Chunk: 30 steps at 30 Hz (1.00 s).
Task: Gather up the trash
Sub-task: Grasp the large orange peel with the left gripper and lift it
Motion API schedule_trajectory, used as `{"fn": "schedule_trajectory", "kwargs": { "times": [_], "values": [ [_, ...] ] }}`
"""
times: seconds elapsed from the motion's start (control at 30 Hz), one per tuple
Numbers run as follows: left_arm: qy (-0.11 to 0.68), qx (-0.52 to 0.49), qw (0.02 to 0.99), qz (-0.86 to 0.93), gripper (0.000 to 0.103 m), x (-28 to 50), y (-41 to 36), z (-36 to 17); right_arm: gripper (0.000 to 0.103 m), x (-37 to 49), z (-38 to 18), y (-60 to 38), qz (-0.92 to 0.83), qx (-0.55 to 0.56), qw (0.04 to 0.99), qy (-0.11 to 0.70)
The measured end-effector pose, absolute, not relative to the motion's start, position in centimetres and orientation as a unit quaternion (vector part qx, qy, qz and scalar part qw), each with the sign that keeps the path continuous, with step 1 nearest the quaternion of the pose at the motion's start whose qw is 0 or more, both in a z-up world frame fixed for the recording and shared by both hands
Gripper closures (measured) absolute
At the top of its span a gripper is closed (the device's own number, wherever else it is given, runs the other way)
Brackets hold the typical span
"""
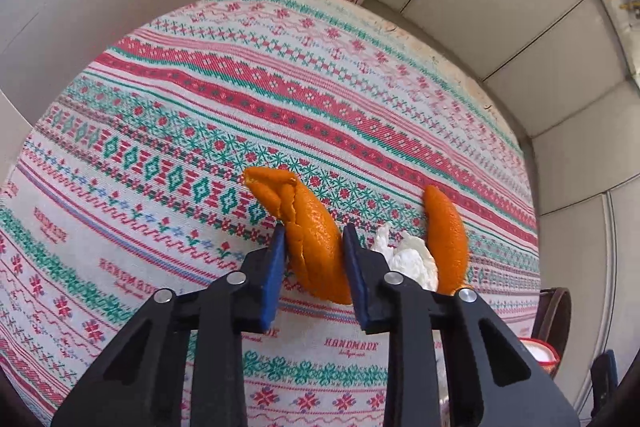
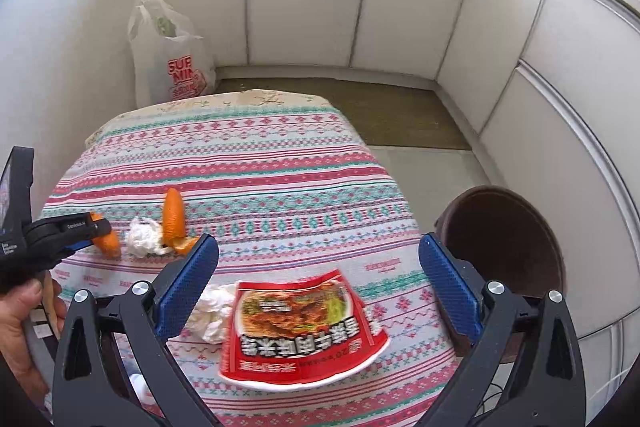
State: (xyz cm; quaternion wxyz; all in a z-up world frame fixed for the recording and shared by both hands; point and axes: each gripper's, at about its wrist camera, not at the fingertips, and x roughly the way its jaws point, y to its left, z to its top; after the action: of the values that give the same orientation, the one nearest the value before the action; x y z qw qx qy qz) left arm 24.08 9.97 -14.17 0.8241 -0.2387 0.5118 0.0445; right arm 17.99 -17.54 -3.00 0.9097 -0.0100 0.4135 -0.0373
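Your left tongs (image 1: 314, 243) sit narrow around an orange peel (image 1: 312, 239), one blue pad (image 1: 274, 275) on each side of it; the left pad looks to touch the peel, but you cannot tell whether the right one does, so a firm grip is not certain. The peel stands curved on the tablecloth (image 1: 160, 147), its torn top reaching past the pad tips. Just right of those tongs lies a white tissue (image 1: 408, 259), and touching its far side stands a second peel (image 1: 446, 239).

Your right tongs (image 2: 318, 259) are spread wide and hold nothing. Between and below their pads (image 2: 188, 283) lies a red wrapper (image 2: 304, 327), flat on the cloth, with another crumpled tissue (image 2: 214, 313) touching its left edge, near the left pad. From this side the left tongs (image 2: 86, 231) show at far left at the peel (image 2: 108, 241). A white bag (image 2: 168, 67) stands beyond the table's far end. A brown stool (image 2: 504, 239) sits just beside the table at right.
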Motion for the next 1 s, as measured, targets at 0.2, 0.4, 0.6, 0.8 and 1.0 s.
{"fn": "schedule_trajectory", "kwargs": {
  "times": [0.2, 0.4, 0.6, 0.8, 1.0],
  "values": [
    [0.429, -0.244, 0.869, 0.029, 0.078, 19.4, 10.8, -6.8, 0.007, 19.8, -2.7, -14.1, 0.049, 0.023, 0.901, 0.430],
    [0.322, -0.192, 0.926, 0.038, 0.078, 12.9, 11.4, 1.1, 0.012, 23.1, -4.4, -11.8, 0.112, 0.105, 0.863, 0.482],
    [0.308, -0.178, 0.934, 0.038, 0.078, 12.6, 12.7, 1.9, 0.038, 25.5, -7.4, -6.5, 0.147, 0.059, 0.839, 0.521],
    [0.302, -0.192, 0.933, 0.033, 0.078, 12.4, 14.0, 2.1, 0.056, 26.2, -9.8, -2.8, 0.138, -0.049, 0.837, 0.528],
    [0.280, -0.170, 0.944, 0.037, 0.078, 11.6, 13.6, 3.1, 0.062, 26.4, -12.4, -0.9, 0.137, -0.080, 0.826, 0.541]
  ]
}}
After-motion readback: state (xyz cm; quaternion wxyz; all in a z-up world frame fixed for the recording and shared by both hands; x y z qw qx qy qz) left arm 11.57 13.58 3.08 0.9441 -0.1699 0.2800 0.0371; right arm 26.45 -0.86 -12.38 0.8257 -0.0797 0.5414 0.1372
